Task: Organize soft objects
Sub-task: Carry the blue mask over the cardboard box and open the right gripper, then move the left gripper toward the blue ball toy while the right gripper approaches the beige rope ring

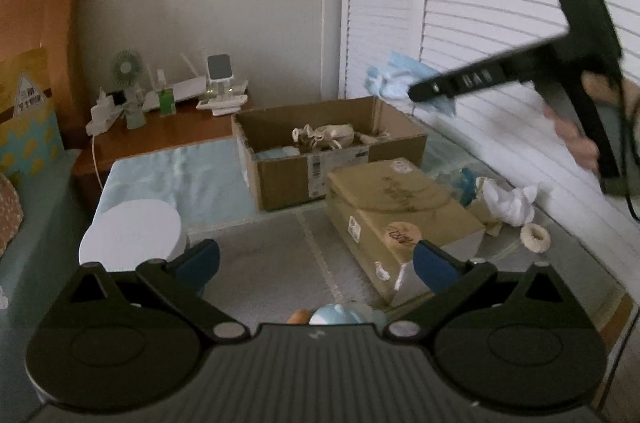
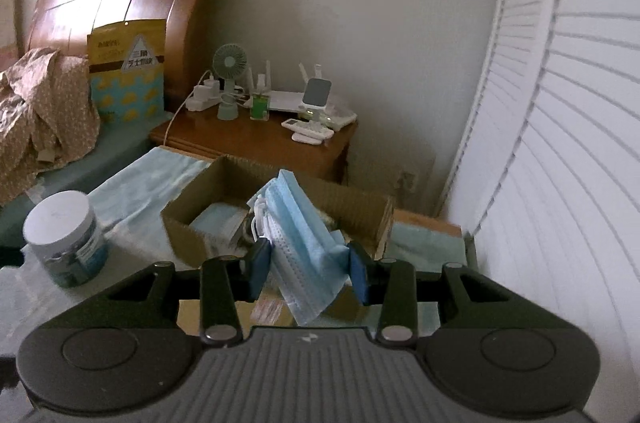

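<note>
My right gripper (image 2: pixel 308 273) is shut on a stack of blue face masks (image 2: pixel 298 243) and holds it in the air above the near edge of an open cardboard box (image 2: pixel 188 231). In the left wrist view the right gripper (image 1: pixel 424 90) shows at the upper right with the masks (image 1: pixel 394 79) hanging above the box (image 1: pixel 280 179). The box holds a beige soft toy (image 1: pixel 324 137) and something pale blue. My left gripper (image 1: pixel 316 263) is open and empty, low over the surface. A white cloth (image 1: pixel 510 203) lies at the right.
A closed cardboard parcel (image 1: pixel 396 215) lies in front of the box. A white-lidded jar (image 1: pixel 132 237) stands at the left. A roll of tape (image 1: pixel 534 239) lies near the white cloth. A wooden nightstand (image 2: pixel 256 139) with a fan stands behind. Louvred doors (image 1: pixel 480 23) are at the right.
</note>
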{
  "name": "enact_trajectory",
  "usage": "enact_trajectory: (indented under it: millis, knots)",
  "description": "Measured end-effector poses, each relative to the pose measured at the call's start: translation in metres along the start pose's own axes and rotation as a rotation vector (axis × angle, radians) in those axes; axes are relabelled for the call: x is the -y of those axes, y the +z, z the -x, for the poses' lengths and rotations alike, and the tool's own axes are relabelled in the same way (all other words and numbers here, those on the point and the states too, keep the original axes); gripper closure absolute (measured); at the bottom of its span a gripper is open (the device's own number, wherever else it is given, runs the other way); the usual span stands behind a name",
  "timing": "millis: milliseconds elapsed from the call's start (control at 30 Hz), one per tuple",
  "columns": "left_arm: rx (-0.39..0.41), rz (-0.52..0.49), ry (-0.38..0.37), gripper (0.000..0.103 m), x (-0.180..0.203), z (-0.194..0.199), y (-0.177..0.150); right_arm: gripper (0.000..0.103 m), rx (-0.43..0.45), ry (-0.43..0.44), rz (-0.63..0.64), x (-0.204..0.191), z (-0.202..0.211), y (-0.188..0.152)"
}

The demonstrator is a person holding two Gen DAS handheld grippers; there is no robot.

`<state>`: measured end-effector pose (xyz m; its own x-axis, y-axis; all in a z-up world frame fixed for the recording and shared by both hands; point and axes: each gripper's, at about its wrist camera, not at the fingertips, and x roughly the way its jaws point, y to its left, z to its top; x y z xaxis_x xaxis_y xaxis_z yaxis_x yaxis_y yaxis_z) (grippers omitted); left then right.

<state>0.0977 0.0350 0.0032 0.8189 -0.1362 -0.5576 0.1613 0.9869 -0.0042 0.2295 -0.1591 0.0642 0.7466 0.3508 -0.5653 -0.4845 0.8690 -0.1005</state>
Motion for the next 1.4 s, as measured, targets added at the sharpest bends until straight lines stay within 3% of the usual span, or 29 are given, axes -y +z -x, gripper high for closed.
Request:
enact_trajectory:
  millis: [333,433,500,600,1067,1400]
  knots:
    - [-0.04,0.026,0.021,0.001,-0.008,-0.016,-0.005,0.057,-0.068,0.072,0.098,0.015,-0.073,0.03]
    - [-0.051,0.027,0.026,0.001,-0.009,-0.019,-0.005,0.039,-0.083,0.08,0.104,0.017,-0.085,0.029]
    - [-0.058,0.03,0.028,0.001,-0.01,-0.022,-0.004,0.016,-0.077,0.084,0.1,0.017,-0.087,0.027]
    - [-0.067,0.03,0.024,0.001,-0.009,-0.024,-0.005,0.003,-0.053,0.091,0.089,0.016,-0.084,0.024]
    - [-0.063,0.031,0.0,0.001,-0.008,-0.011,-0.006,0.0,-0.053,0.057,0.03,0.005,-0.056,0.005]
    - [-0.05,0.028,-0.022,0.001,-0.008,0.001,-0.012,0.0,-0.037,-0.011,-0.076,0.0,-0.004,-0.022]
